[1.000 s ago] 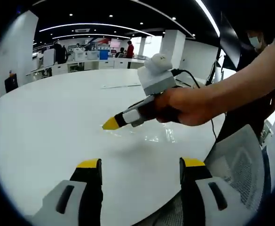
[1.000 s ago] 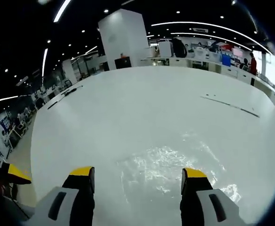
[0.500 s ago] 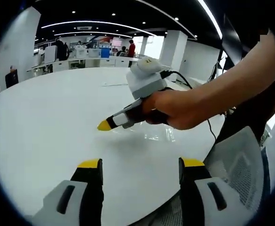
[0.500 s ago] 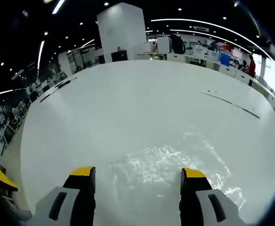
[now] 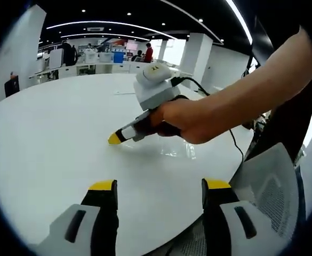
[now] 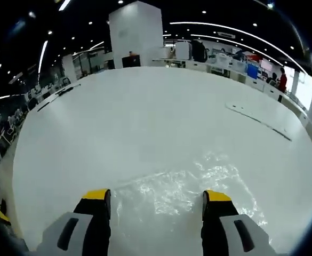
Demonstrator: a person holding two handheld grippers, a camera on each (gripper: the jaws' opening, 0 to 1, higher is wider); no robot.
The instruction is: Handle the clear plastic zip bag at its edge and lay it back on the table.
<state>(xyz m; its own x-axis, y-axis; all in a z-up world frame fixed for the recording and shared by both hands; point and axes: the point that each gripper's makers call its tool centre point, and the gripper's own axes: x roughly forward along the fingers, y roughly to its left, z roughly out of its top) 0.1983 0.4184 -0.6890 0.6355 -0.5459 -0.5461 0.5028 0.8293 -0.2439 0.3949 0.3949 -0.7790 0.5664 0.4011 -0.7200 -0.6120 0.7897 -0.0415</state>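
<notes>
While flat on the white round desk [image 6: 145, 117], the clear crinkled plastic zip bag [image 6: 182, 184] lies unheld.
Right hand-held gripper [image 6: 153, 200] jaws apart over bag; left hand-held gripper [image 5: 158, 189] jaws apart, off it.

Both grippers have black jaws with yellow tips and grey housings; the right gripper [image 5: 114, 138] carries a white-grey box and a black cable [image 5: 198, 84].

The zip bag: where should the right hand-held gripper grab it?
The zip bag lies flat on the white table, so probably at its near edge, between the open right hand-held gripper's yellow tips, coming in low to slide one jaw under.
</notes>
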